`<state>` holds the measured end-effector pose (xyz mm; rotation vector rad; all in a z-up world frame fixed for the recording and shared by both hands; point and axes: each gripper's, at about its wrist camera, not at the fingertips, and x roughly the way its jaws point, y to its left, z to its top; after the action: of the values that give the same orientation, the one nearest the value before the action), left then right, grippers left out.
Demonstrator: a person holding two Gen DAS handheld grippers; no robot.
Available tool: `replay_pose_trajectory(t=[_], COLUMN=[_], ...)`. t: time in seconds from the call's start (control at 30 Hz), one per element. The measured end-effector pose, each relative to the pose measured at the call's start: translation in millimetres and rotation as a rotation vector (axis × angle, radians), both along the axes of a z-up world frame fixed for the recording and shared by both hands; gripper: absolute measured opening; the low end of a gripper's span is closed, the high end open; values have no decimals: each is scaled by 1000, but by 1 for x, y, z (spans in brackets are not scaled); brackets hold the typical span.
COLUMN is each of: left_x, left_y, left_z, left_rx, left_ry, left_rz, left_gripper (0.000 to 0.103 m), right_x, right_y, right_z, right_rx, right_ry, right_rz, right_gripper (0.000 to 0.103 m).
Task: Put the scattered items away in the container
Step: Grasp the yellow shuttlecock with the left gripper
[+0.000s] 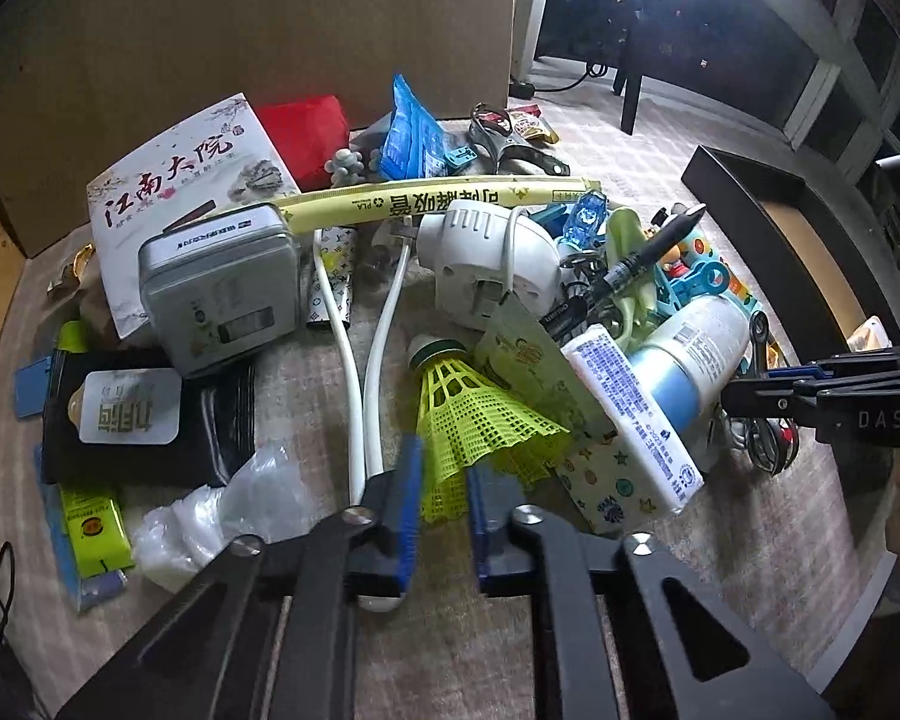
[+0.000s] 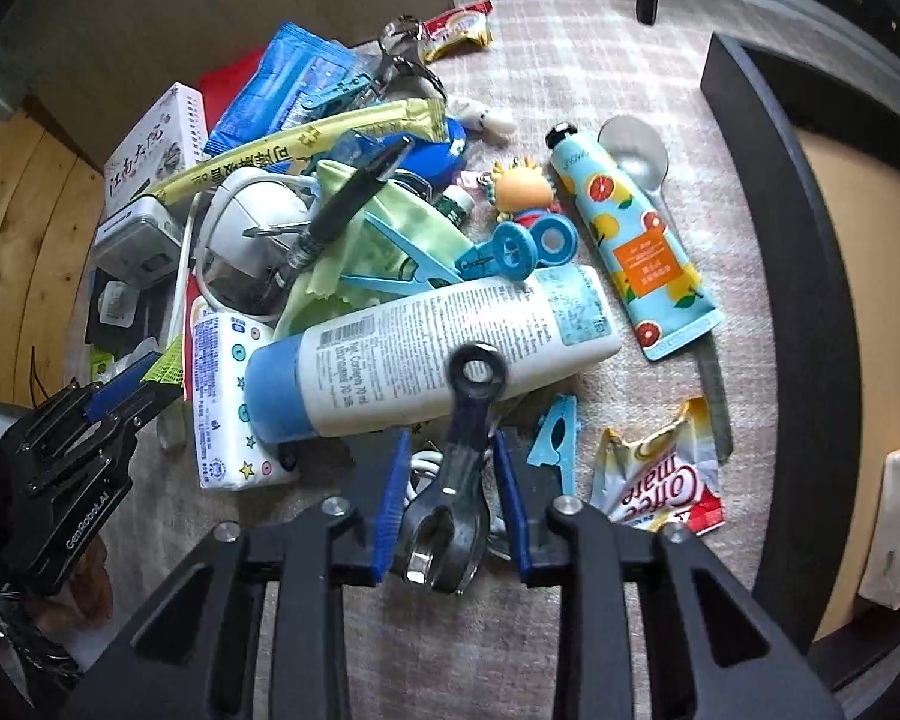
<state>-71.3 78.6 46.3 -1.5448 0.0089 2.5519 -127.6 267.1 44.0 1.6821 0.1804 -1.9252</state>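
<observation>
Scattered items [image 1: 486,258] were heaped on the carpet [image 2: 570,60], left of the black-rimmed container [image 2: 744,138].
A yellow shuttlecock [image 1: 474,414] was pinched by the nearly closed left gripper [image 1: 444,468]; a black-handled metal tool [image 2: 468,414] was clasped by the half-closed right gripper [image 2: 450,456].

Open carpet [image 2: 600,60] ahead-right of the right gripper [image 2: 450,498], toward the dark-walled container [image 2: 810,252]. Blocked dead ahead by the white bottle [image 2: 426,354]; crowded left with a tissue pack [image 2: 222,396].
</observation>
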Motion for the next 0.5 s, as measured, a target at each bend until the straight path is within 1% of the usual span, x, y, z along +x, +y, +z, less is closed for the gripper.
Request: replay_pose_trajectory(t=[0.03,0.07,0.1,0.17,0.23,0.37,0.5], left_x=[0,1,1,3,5,12,20], left_y=[-1,-2,-4,-7,-10,-14,-16], left_z=[1,1,2,3,5,11,18], left_rx=[1,1,1,2,17,22,23], left_ry=[6,11,15,21,28,49,73], left_rz=[5,12,18,34,43,60,80], left_gripper=[9,5,2,1,1,1,1], right_x=[0,-1,-1,0,1,2,7], right_y=[1,1,2,4,7,15,21], right_z=[1,2,3,5,6,11,17], right_rx=[-3,-1,0,-2,-11,-40,-58], right_ry=[-3,1,5,1,-4,-21,-7], right_rz=[-3,-5,-6,-7,-8,-19,-12], right_gripper=[23,20,19,15,15,15,14])
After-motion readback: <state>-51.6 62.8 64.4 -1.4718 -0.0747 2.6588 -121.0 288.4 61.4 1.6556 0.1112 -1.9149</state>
